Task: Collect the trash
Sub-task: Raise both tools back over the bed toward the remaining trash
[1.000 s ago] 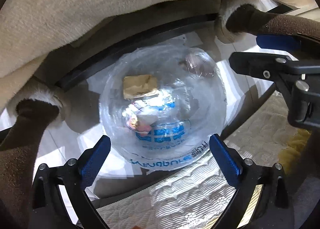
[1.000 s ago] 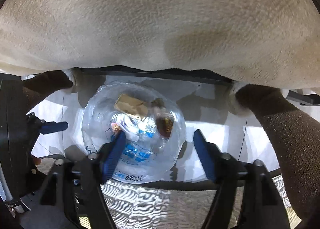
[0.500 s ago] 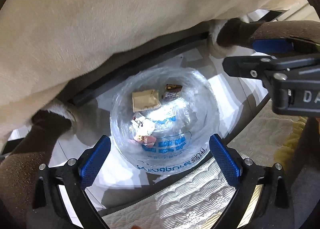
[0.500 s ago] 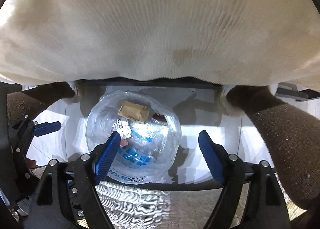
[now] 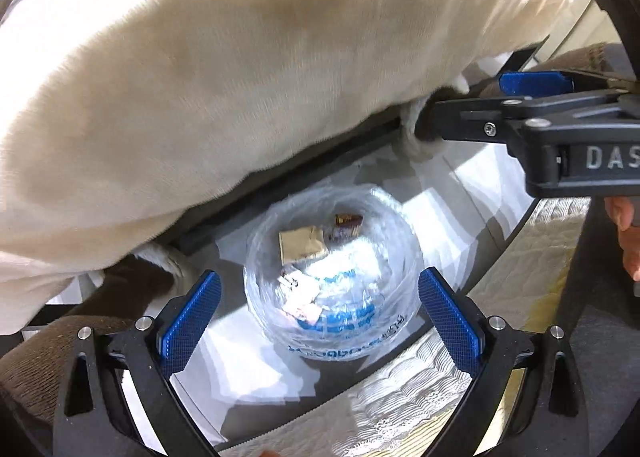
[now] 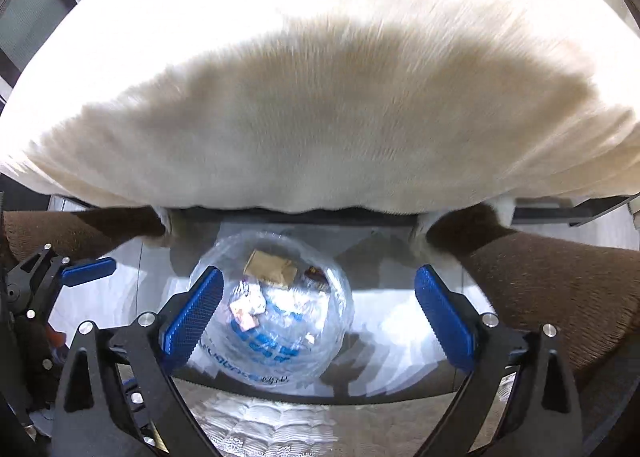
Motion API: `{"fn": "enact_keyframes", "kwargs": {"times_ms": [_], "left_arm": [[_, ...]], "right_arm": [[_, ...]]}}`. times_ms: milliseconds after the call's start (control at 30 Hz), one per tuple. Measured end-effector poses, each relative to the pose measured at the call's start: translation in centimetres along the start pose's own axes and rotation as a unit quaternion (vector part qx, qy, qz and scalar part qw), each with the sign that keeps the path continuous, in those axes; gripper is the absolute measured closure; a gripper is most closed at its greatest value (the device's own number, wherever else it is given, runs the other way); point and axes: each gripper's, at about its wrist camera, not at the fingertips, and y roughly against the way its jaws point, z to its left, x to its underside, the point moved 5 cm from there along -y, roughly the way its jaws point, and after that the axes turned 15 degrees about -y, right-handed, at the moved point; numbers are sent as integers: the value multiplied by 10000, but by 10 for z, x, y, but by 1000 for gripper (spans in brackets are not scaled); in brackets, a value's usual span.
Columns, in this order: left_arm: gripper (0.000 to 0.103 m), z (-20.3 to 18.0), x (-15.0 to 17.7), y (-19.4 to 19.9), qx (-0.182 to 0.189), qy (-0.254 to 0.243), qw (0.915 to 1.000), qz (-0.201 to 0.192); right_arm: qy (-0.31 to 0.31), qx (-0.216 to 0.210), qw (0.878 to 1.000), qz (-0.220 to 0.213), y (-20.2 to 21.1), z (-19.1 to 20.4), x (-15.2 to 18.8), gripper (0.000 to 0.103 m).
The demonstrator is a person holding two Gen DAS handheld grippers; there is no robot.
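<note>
With the left gripper (image 5: 318,323) released and the right gripper's (image 6: 318,317) jaws opening empty, the trash bag (image 5: 334,281) below could be collapsed if snagged.

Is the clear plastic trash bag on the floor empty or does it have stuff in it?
Not empty: the clear plastic bag holds wrappers.

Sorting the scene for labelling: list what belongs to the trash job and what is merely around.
Job:
- clear plastic bag with blue print
- tan cardboard scrap
- dark brown wrapper
- crumpled white and pink wrappers

Around:
- cream fleece garment
- white quilted bedding
</note>
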Motion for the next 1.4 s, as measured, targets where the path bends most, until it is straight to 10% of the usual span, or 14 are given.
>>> {"fn": "enact_keyframes", "kwargs": {"times_ms": [467, 1400], "left_arm": [[6, 19, -24, 79, -78, 255, 9913, -1287], [6, 140, -123, 118, -278, 296, 9742, -2220]], "right_arm": [[437, 68, 9878, -1496, 78, 2, -42, 5], [414, -564, 9781, -1958, 82, 36, -202, 5]]}}
